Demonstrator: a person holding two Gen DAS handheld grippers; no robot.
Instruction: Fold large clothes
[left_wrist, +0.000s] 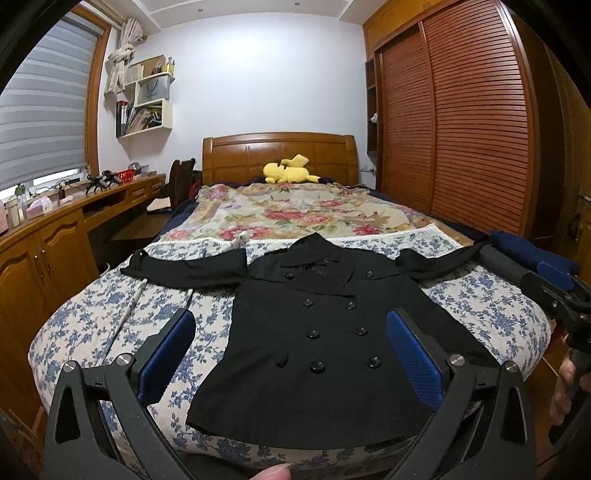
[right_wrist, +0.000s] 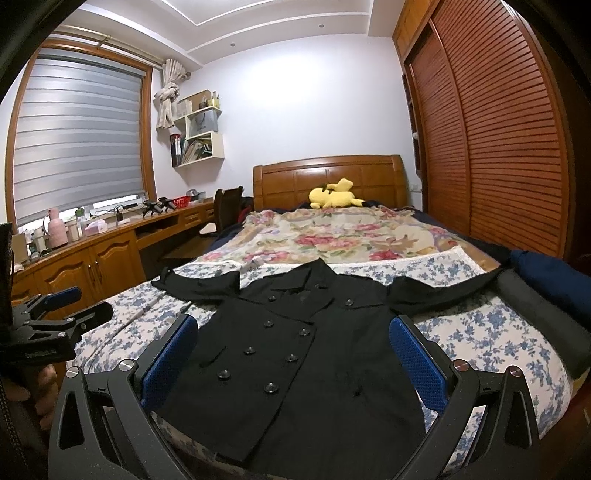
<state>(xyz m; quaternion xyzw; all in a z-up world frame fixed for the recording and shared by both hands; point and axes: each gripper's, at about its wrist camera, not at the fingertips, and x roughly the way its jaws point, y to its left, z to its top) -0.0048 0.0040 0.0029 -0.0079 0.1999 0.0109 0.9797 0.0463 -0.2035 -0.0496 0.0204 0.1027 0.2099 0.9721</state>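
Observation:
A black double-breasted coat (left_wrist: 325, 332) (right_wrist: 306, 350) lies flat, front up, on the blue-flowered bedspread (left_wrist: 110, 317) (right_wrist: 480, 339), both sleeves spread out sideways and its hem toward me. My left gripper (left_wrist: 291, 332) hovers open above the coat's lower half, its blue pads (left_wrist: 166, 354) wide apart with nothing between them. Over the hem hangs my right gripper (right_wrist: 295, 339), also open and empty. Each gripper shows in the other's view at the frame edge: the right one (left_wrist: 561, 291), the left one (right_wrist: 70, 306).
A rose-patterned blanket (left_wrist: 288, 210) covers the bed's far half, with a yellow plush toy (left_wrist: 290, 170) by the wooden headboard. Folded dark blue cloth (right_wrist: 546, 277) lies at the bed's right edge. A wooden desk (left_wrist: 55, 229) runs along the left; a slatted wardrobe (left_wrist: 461, 129) stands right.

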